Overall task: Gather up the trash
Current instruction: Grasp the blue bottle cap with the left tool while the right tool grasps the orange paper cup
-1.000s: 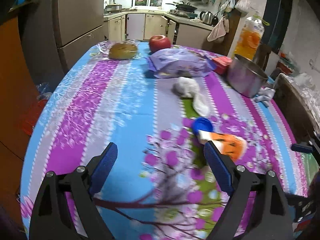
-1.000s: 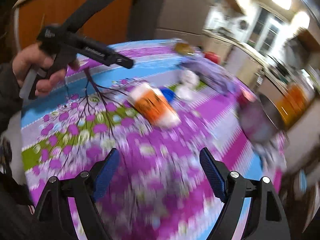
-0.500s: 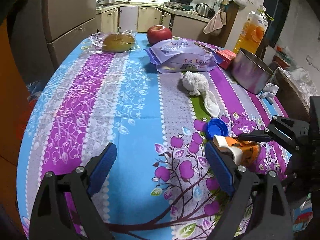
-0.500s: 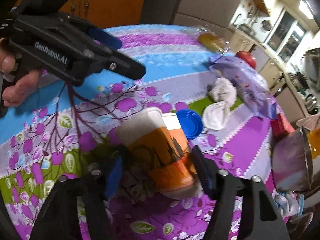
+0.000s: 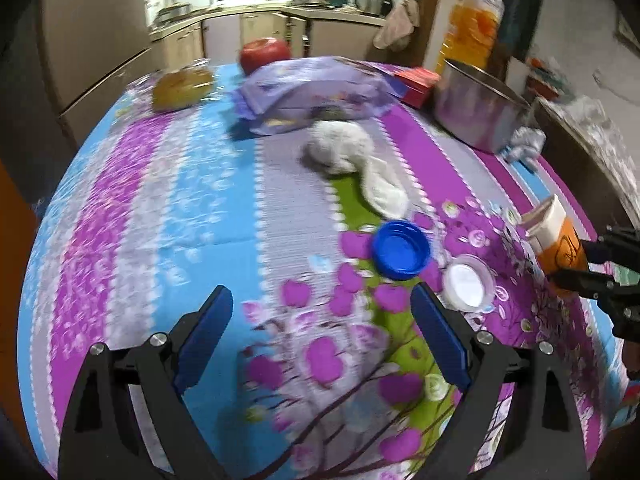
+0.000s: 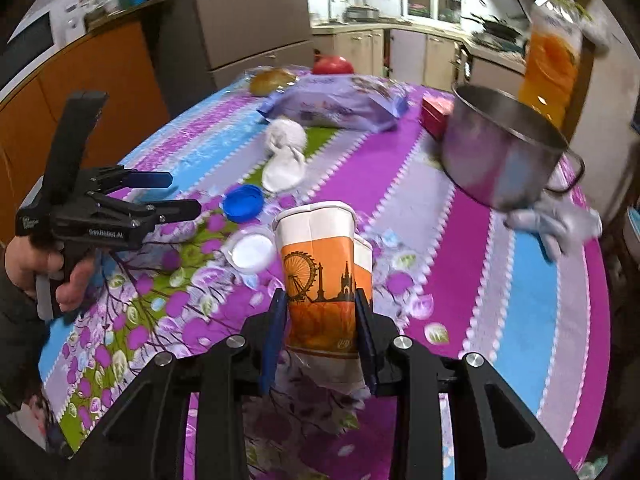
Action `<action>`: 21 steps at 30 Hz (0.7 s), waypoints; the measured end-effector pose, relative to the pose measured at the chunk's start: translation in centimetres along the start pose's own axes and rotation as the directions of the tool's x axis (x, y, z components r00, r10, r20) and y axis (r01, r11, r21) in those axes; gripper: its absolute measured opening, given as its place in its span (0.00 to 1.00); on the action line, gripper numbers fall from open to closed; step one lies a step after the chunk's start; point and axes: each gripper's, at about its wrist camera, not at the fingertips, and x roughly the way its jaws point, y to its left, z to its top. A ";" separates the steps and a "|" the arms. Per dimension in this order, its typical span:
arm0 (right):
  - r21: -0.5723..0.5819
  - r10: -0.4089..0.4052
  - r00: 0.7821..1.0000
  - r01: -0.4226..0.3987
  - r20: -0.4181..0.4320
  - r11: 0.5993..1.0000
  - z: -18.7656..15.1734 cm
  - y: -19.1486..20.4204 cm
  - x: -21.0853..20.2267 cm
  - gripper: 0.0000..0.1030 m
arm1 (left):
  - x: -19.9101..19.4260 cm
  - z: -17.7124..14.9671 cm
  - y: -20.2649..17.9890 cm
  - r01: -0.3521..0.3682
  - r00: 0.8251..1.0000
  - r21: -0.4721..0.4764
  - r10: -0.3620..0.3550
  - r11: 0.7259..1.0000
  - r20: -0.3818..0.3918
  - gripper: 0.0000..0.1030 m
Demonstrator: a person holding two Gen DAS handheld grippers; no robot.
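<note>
Paper cup (image 6: pixel 320 280) now lifted in right tool (image 6: pixel 320 332), base hidden

— Where's my right gripper (image 6: pixel 321 334)?
— Clamped on the paper cup (image 6: pixel 320 276), lifted off the table (image 6: pixel 516 320). I see a small lid (image 6: pixel 251 252) left of the cup, a bottle cap (image 6: pixel 243 203) behind that, and crumpled tissue (image 6: pixel 285 148) farther back.
— And the pot (image 6: pixel 500 152)?
— Far right, beside my snack bag (image 6: pixel 336 104).
</note>
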 end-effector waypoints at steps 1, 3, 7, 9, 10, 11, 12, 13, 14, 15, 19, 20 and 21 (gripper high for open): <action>0.003 0.003 1.000 -0.003 -0.002 1.000 -0.3 -0.1 0.1 0.33 | 0.3 0.0 -0.5 -0.004 1.000 0.022 0.004 1.000 -0.001 0.84; 0.006 0.008 1.000 -0.008 0.000 1.000 -0.6 -0.2 0.2 0.34 | 0.9 0.1 -1.3 -0.031 0.999 0.059 0.032 0.998 -0.010 0.84; 0.027 0.025 1.000 -0.025 0.018 0.999 -1.0 -0.6 -0.2 0.34 | 2.0 0.4 -1.4 -0.044 0.998 0.065 0.046 0.997 -0.030 0.80; 0.037 0.029 0.999 -0.030 0.024 0.999 -1.0 -0.5 -0.2 0.34 | 2.2 0.4 -1.7 -0.040 0.999 0.080 0.042 0.996 -0.023 0.80; 0.041 0.029 0.999 -0.030 0.025 0.999 -1.1 -0.6 -0.2 0.34 | 2.3 0.5 -1.9 -0.034 0.999 0.087 0.035 0.996 -0.020 0.79; 0.044 0.029 0.999 -0.030 0.026 0.999 -1.1 -0.6 -0.1 0.34 | 2.4 0.6 -2.1 -0.027 0.999 0.095 0.029 0.995 -0.017 0.78; 0.049 0.030 0.999 -0.031 0.025 0.998 -1.1 -0.7 0.1 0.34 | 2.4 0.7 -2.3 -0.024 1.000 0.102 0.026 0.995 -0.013 0.78; 0.053 0.029 0.999 -0.030 0.024 0.998 -1.0 -0.5 0.2 0.34 | 2.5 0.8 -2.5 -0.023 1.000 0.106 0.024 0.994 -0.011 0.78; 0.059 0.029 0.999 -0.030 0.024 0.998 -1.1 -0.5 0.4 0.34 | 2.6 1.0 -2.7 -0.022 1.000 0.110 0.023 0.994 -0.011 0.76; 0.066 0.030 0.999 -0.031 0.025 0.997 -1.1 -0.6 0.5 0.34 | 2.8 1.1 -2.8 -0.020 1.000 0.112 0.022 0.993 -0.014 0.76; 0.087 0.037 0.999 -0.040 0.032 0.995 -1.4 -0.5 0.6 0.34 | 3.0 1.7 -3.4 -0.023 1.000 0.121 0.024 0.992 -0.004 0.61; 0.091 0.039 0.999 -0.042 0.035 0.995 -1.5 -0.5 0.6 0.34 | 3.0 1.7 -3.5 -0.021 1.000 0.121 0.021 0.992 0.000 0.54; 0.093 0.040 0.999 -0.043 0.036 0.995 -1.5 -0.5 0.7 0.34 | 2.9 1.7 -3.7 -0.021 1.000 0.124 0.020 0.992 0.006 0.52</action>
